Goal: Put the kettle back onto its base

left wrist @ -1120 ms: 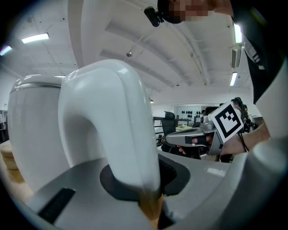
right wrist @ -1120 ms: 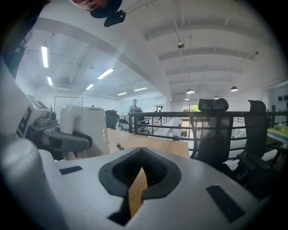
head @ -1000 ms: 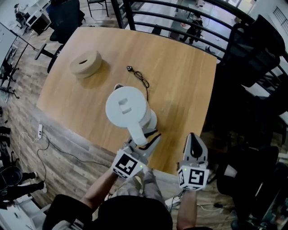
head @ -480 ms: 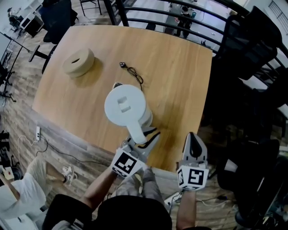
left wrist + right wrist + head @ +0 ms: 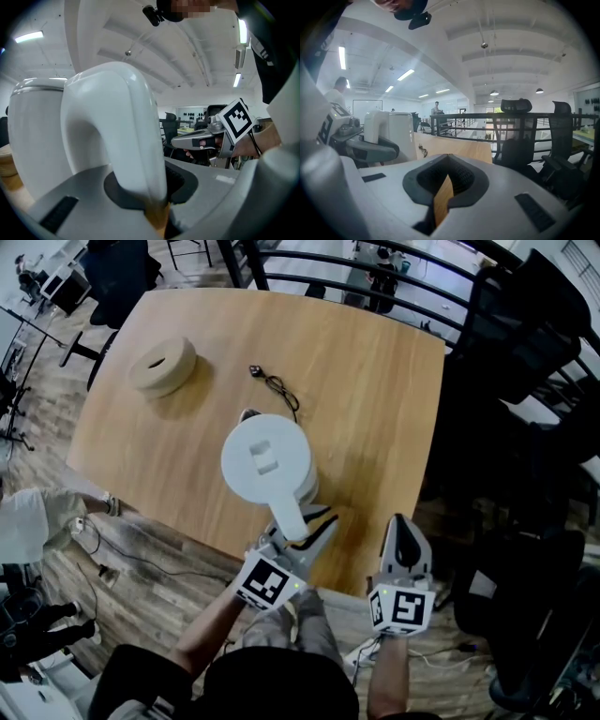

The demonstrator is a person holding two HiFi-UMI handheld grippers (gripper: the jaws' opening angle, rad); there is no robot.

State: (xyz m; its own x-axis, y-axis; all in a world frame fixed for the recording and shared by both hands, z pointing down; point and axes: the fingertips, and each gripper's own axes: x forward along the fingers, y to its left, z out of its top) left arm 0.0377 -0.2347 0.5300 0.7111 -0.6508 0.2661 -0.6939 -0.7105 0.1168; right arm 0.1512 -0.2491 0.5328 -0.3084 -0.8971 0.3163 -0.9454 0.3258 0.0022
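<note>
The kettle (image 5: 267,460) is sitting mid-counter (image 5: 375,409), its cord (image 5: 278,388) trailing toward 12 o'clock. The base is hiding underneath, so I'm judging it down or nearly down, with letting go left. The left gripper (image 5: 306,524) jaws are clamping the handle (image 5: 287,512) at the kettle's 5 o'clock. The right gripper (image 5: 401,532), jaws closed and empty, is hovering at 4 o'clock.
</note>
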